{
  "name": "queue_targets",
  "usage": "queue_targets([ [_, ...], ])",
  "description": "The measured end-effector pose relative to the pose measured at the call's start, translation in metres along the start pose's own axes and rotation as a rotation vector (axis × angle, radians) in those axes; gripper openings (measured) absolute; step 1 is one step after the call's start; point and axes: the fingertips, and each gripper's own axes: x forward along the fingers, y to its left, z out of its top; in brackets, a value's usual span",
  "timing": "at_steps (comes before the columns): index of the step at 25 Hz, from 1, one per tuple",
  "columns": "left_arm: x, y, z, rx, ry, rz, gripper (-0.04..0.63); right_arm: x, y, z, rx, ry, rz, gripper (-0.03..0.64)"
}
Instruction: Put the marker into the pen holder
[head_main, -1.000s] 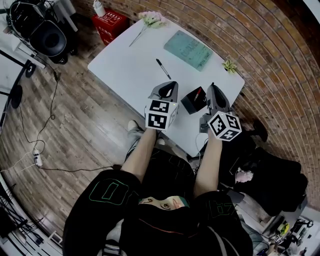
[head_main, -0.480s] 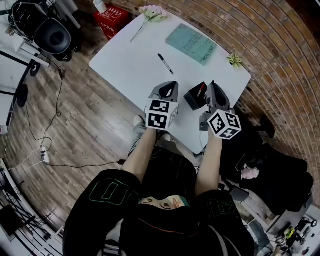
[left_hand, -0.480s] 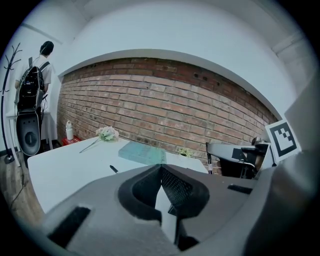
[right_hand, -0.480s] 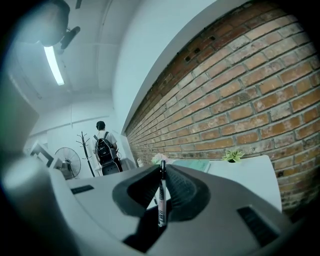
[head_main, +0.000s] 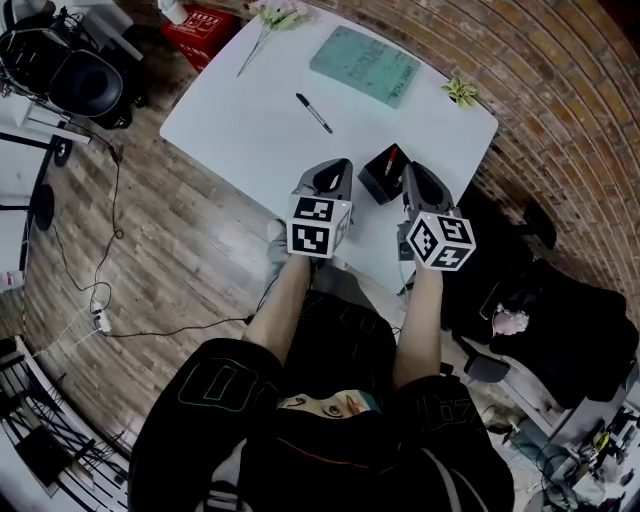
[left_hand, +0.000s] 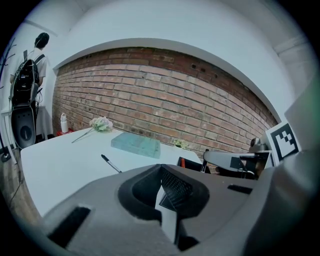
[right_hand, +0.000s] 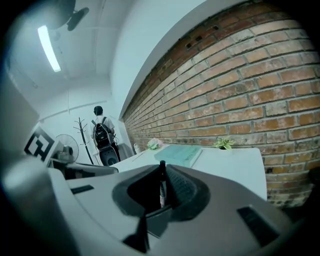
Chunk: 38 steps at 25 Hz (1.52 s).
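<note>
A black marker (head_main: 313, 113) lies loose on the white table (head_main: 240, 140), short of the teal book. The black pen holder (head_main: 383, 172) stands near the table's front edge with a red item inside it. My left gripper (head_main: 343, 168) hovers just left of the holder, jaws drawn together with nothing in them. My right gripper (head_main: 409, 172) hovers just right of the holder, also drawn together and empty. The left gripper view shows the marker (left_hand: 111, 163) ahead on the left and the holder (left_hand: 190, 164) to the right. Through the right gripper's narrow slit the marker (right_hand: 162, 185) shows far off.
A teal book (head_main: 364, 66) lies at the table's back, a flower stem (head_main: 268, 18) at the back left and a small plant (head_main: 460, 92) at the back right corner. A brick wall runs along the right. On the floor to the left are a red box (head_main: 205, 22), a speaker (head_main: 85, 80) and cables.
The head camera has shifted, so the table sits higher and further left in view. Both grippers stay on either side of the pen holder, jaws unchanged. The marker has not moved on the table.
</note>
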Motion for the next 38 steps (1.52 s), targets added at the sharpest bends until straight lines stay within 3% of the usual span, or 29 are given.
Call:
queue_targets([
  [7, -0.001, -0.001, -0.014, -0.006, 0.022, 0.013, 0.008, 0.002, -0.002, -0.017, -0.08, 0.08, -0.024, 0.048],
  [17, 0.0, 0.001, -0.005, 0.011, 0.008, 0.015, 0.008, 0.009, -0.003, -0.02, -0.118, 0.116, -0.038, 0.057],
  [38, 0.007, 0.019, 0.019, 0.016, -0.024, 0.036, 0.008, 0.023, 0.0, 0.029, -0.077, 0.0, -0.011, 0.023],
])
